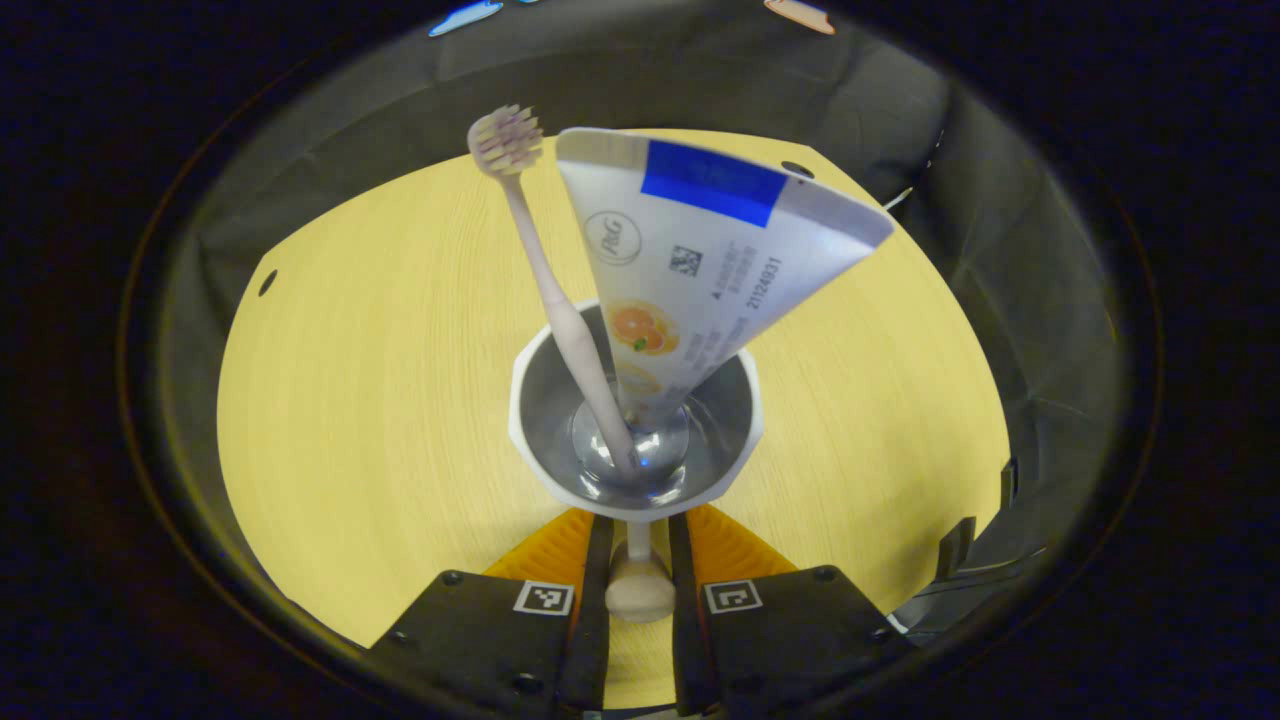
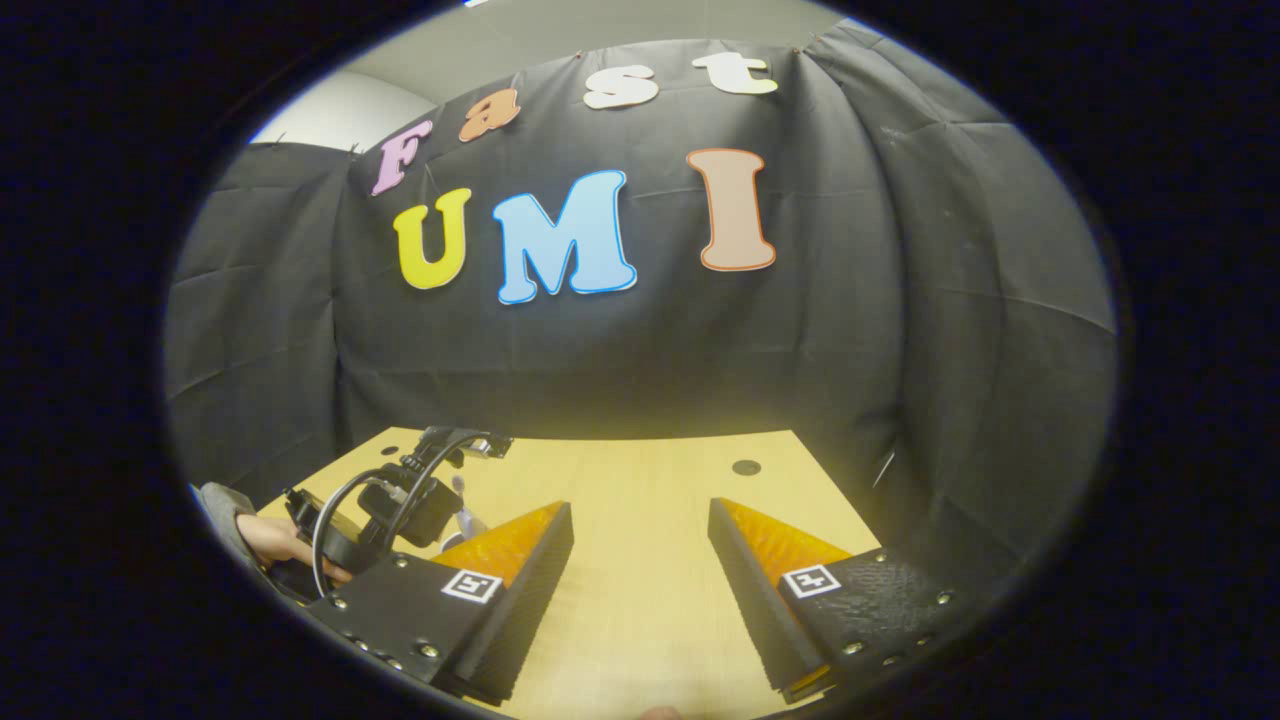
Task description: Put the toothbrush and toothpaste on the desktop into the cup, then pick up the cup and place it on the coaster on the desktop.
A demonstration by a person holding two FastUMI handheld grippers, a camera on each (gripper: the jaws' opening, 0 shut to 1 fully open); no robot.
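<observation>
Grey sleeve [image 2: 222,502]; square-marked tongs [image 2: 640,545]

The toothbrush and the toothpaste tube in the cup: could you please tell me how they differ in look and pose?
The toothbrush is a thin pale stick with a bristled head on top; the toothpaste tube is a wide printed wedge with a blue patch near its flat crimped end. The toothbrush leans left in the left gripper view, the toothpaste tube right. Both stand with their lower ends in the cup.
</observation>
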